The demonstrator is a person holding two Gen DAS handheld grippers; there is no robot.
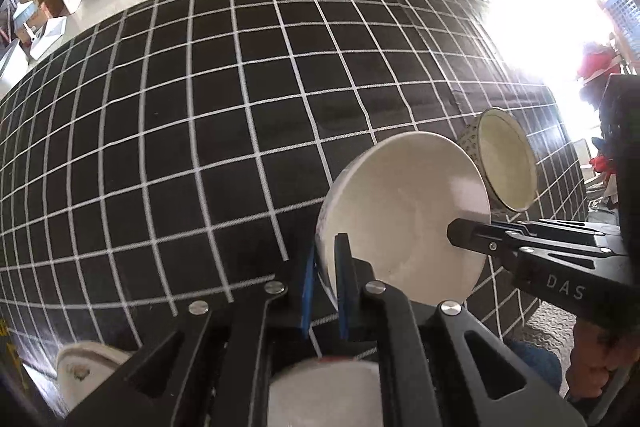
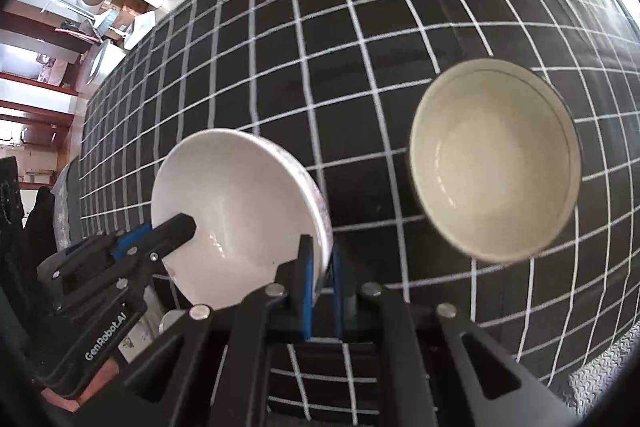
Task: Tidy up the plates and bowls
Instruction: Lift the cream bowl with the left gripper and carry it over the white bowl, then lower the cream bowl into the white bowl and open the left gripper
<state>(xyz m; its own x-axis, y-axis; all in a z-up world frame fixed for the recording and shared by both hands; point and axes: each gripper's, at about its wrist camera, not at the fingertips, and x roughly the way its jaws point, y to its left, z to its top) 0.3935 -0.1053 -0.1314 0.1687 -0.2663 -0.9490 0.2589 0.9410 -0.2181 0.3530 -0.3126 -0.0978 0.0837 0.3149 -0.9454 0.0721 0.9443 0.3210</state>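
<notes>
1. The white bowl (image 1: 400, 219) (image 2: 236, 211) hangs tilted above the checked desk (image 1: 200, 147) (image 2: 360, 27).
2. Your left tool (image 1: 326, 291) (image 2: 176, 231) and right tool (image 2: 320, 287) (image 1: 464, 233) each pinch its rim, on opposite sides.
3. The patterned bowl (image 1: 504, 163) (image 2: 496, 163) sits near it.

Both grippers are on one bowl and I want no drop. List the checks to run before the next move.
1. Left gripper pinching the white bowl at its rim: ok.
2. Right gripper pinching the opposite rim: ok.
3. White bowl empty: ok.
4. Patterned bowl upright, empty, apart from the white bowl: ok.
5. White bowl lifted off the tablecloth: cannot tell.
</notes>
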